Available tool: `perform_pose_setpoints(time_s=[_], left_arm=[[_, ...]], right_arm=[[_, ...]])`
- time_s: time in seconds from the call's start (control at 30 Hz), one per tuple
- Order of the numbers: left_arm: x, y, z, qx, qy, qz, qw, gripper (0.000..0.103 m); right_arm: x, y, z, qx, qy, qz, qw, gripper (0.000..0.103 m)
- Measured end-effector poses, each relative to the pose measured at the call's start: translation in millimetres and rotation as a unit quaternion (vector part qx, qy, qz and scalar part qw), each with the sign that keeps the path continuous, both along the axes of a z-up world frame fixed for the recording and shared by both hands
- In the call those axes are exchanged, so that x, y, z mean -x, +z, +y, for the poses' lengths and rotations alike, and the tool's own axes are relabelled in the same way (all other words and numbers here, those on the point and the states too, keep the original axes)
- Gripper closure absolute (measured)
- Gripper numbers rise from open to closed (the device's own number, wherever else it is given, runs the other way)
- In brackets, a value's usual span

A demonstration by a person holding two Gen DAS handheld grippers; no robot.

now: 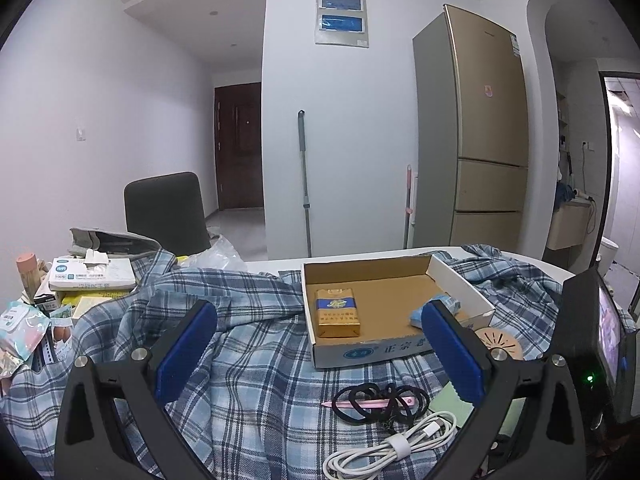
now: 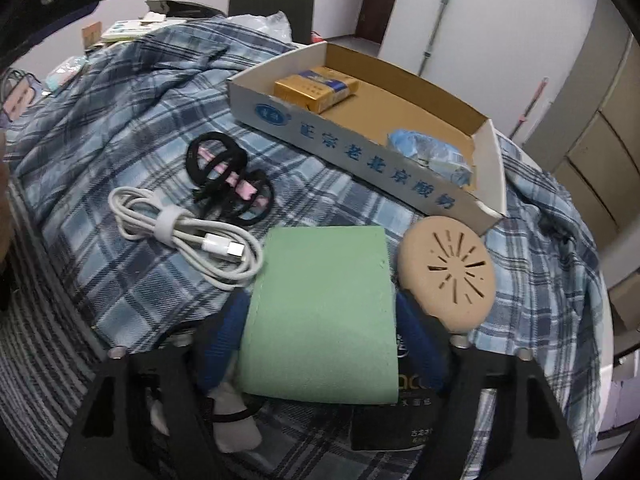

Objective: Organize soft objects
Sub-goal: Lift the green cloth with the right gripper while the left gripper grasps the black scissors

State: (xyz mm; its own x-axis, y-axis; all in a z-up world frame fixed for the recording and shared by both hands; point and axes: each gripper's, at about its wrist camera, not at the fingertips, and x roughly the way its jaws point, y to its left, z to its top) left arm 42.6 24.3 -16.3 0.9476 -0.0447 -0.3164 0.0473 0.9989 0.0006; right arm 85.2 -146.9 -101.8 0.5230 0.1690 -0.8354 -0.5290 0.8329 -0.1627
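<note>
Straddling a pale green pad [image 2: 320, 312] from either side, the blue pads of the right gripper [image 2: 320, 320] stand at the pad's left and right edges on a table draped in blue plaid cloth [image 2: 120, 120]; whether they actually press the green material cannot be told from the right wrist view, where the pad itself hides the contact. No other earlier picture of the jaws is at hand. The green pad lies near the table's front, between a coiled white charging cable [image 2: 184, 236] on its left and a round tan disc with radiating slots [image 2: 448, 268] on its right, the disc's lower edge overlapping the right finger. Farther back, a tangle of black hair ties [image 2: 228, 184] lies over a pink clip, and beyond that sits a shallow cardboard box [image 2: 360, 152] holding a gold cigarette pack [image 2: 316, 88] at its left end and a crumpled blue packet [image 2: 428, 148] at its right. The left gripper [image 1: 320, 340] hangs above the cloth with its jaws wide apart and nothing between them, pointed toward the same box [image 1: 360, 352]. A tissue box [image 1: 92, 274] and other clutter crowd the table's far left; a dark chair [image 1: 164, 212] and a gold refrigerator [image 1: 484, 132] stand behind.
</note>
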Motion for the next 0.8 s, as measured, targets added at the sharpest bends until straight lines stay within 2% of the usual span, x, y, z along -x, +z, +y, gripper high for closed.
perform_pose_setpoints(time_s=[0.1, 0.27, 0.43, 0.57, 0.67, 0.73, 0.8], left_arm=[[-1, -1, 1, 0.001, 0.003, 0.004, 1.0, 0.0], [-2, -1, 3, 0.004, 0.003, 0.006, 1.0, 0.0], [-6, -3, 3, 0.001, 0.003, 0.017, 0.9998, 0.0], [-14, -8, -3, -0.011, -0.005, 0.039, 0.9992, 0.0], [-24, -14, -9, -0.016, -0.035, 0.069, 0.9969, 0.0], [-35, -20, -16, -0.021, -0.063, 0.102, 0.9925, 0.0], [-53, -35, -27, -0.023, -0.118, 0.171, 0.978, 0.0]], right_arm=[[0, -1, 1, -0.004, 0.006, 0.004, 1.0, 0.034], [2, 13, -6, -0.027, -0.008, -0.026, 0.999, 0.034], [4, 45, -28, -0.084, -0.037, -0.084, 0.992, 0.034], [8, 68, -44, -0.099, -0.049, -0.131, 0.985, 0.034], [10, 71, -58, -0.099, -0.055, -0.141, 0.984, 0.033], [9, 70, -71, -0.116, -0.069, -0.146, 0.98, 0.033], [6, 68, -83, -0.144, -0.082, -0.143, 0.976, 0.033]])
